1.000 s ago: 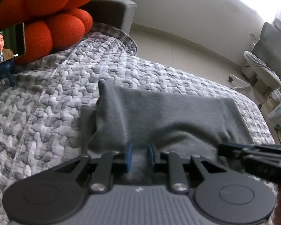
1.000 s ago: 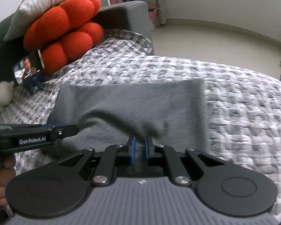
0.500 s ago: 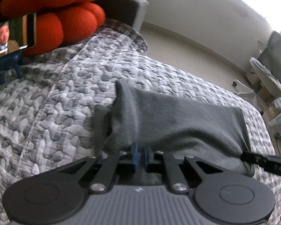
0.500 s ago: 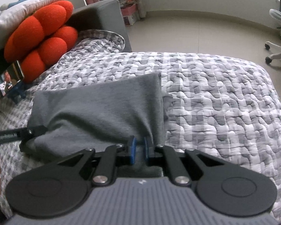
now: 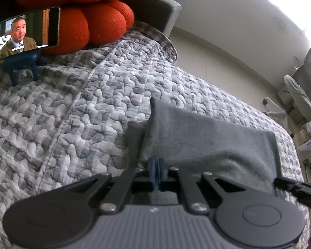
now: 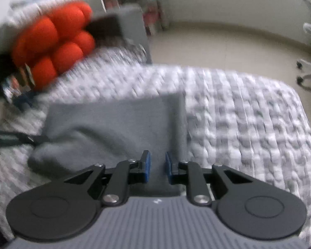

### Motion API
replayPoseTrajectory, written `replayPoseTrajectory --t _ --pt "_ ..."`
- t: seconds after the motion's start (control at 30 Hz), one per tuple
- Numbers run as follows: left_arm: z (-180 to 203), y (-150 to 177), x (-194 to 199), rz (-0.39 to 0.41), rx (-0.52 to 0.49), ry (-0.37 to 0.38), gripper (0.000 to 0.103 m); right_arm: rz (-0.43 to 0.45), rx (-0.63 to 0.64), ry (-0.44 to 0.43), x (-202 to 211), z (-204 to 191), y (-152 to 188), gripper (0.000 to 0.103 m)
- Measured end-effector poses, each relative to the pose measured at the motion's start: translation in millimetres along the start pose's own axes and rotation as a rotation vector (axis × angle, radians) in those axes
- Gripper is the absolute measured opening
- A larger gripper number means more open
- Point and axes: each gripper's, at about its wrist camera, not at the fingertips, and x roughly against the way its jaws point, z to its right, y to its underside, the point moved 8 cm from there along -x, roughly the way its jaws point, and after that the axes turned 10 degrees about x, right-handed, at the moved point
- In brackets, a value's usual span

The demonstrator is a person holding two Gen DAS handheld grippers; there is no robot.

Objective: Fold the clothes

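Our bed quilt (image 5: 76,112) holds a gray cloth (image 5: 207,141). We pinch its near edge in the left gripper (image 5: 155,171); the right gripper (image 6: 157,166) gapes (empty), cloth beyond. Next, we flatten the fold.

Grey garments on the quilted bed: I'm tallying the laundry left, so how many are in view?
1. A single grey fleece garment lies partly folded on the grey-and-white quilted bedspread, just ahead of both tools. Others may lie outside the views.
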Motion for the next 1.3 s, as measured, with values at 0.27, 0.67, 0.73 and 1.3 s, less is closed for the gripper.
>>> replayPoseTrajectory --t 0.27,0.67,0.73,1.3 --pt "-2 0 1 -0.008 -0.023 -0.008 0.005 -0.044 0.012 0.054 -17 -1 2 0.021" --pt "16 -4 23 0.12 -0.173 -0.05 0.007 0.068 -0.037 -0.029 6 -10 -9 0.022" --pt "22 -2 24 0.13 -0.192 -0.023 0.008 0.077 -0.006 -0.045 5 -22 -11 0.022" --pt "33 21 0 0.02 -0.211 0.024 0.011 0.008 0.046 -0.094 -9 -44 -10 0.024"
